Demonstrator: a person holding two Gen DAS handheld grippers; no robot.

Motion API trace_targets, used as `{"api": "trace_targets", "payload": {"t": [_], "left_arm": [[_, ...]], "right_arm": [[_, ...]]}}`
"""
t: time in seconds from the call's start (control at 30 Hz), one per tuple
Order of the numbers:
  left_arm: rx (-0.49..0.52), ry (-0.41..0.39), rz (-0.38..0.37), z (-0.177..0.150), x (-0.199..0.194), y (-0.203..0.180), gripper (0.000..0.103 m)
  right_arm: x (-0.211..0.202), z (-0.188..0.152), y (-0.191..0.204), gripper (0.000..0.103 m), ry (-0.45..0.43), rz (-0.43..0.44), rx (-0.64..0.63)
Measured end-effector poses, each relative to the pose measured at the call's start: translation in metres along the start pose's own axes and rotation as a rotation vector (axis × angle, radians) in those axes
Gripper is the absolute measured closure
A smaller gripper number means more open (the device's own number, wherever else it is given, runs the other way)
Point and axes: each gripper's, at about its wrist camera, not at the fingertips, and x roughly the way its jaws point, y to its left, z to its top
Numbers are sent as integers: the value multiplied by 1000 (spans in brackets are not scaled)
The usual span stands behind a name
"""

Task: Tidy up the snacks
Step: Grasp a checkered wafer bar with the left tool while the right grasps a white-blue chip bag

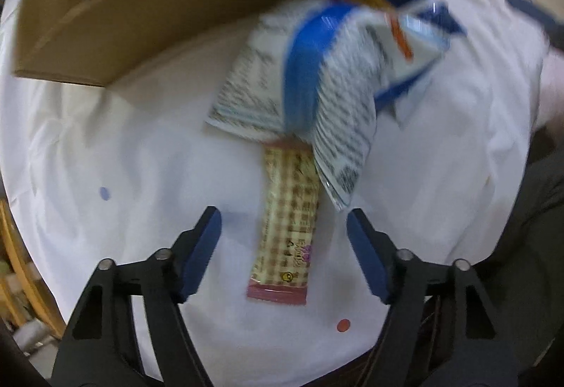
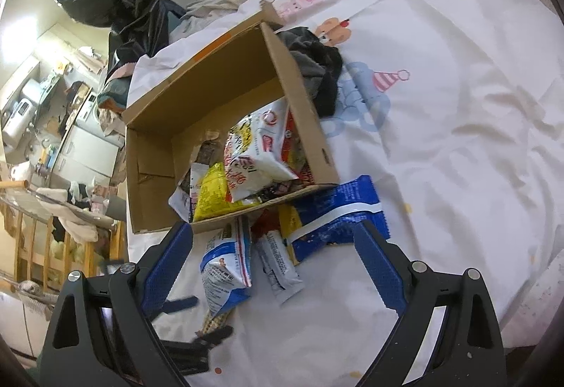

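Saw the left gripper [image 1: 283, 212] with its jaws apart, one blue pad on each side of a checked snack bar [image 1: 287, 228], neither pad touching the wrapper. Found the bar flat on the white bed sheet [image 1: 123, 140], with its far end hidden under a blue-and-white packet [image 1: 317, 69]. Could not read the print on that packet because of blur. Noted a cardboard box [image 1: 141, 16] just beyond the packet, cut off by the upper edge, with its contents hardly visible from this side.

Saw the right gripper [image 2: 274, 226] with its jaws also wide apart and gripping nothing, raised over the snacks outside the box. Counted there the blue-and-white packet again, a small grey packet [image 2: 278, 267] and a dark blue packet [image 2: 338, 207], all overlapping near the box's front wall. Made out only a short piece of the checked bar at the lower left, beside a blue finger of the other gripper, mostly covered.

Found more snacks inside the open box: a white-and-red pack [image 2: 261, 147] on top and a yellow packet [image 2: 211, 193] below it, with others buried and not identifiable. Noticed dark clothing [image 2: 317, 69] against the box's right wall.
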Motion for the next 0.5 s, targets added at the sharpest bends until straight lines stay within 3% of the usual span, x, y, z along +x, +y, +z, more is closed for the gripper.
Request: {"api": "trace_targets", "payload": {"t": [0.07, 0.13, 0.17, 0.5], "left_arm": [[30, -8, 29, -2, 2, -6, 47], [54, -16, 29, -4, 0, -11, 74], [57, -17, 29, -4, 0, -14, 78], [10, -16, -15, -41, -19, -1, 81]], "right_arm": [[-1, 0, -2, 8, -3, 3, 8], [-2, 0, -1, 8, -4, 3, 8], [-2, 0, -2, 8, -4, 3, 7], [7, -1, 8, 8, 36, 37, -4]]}}
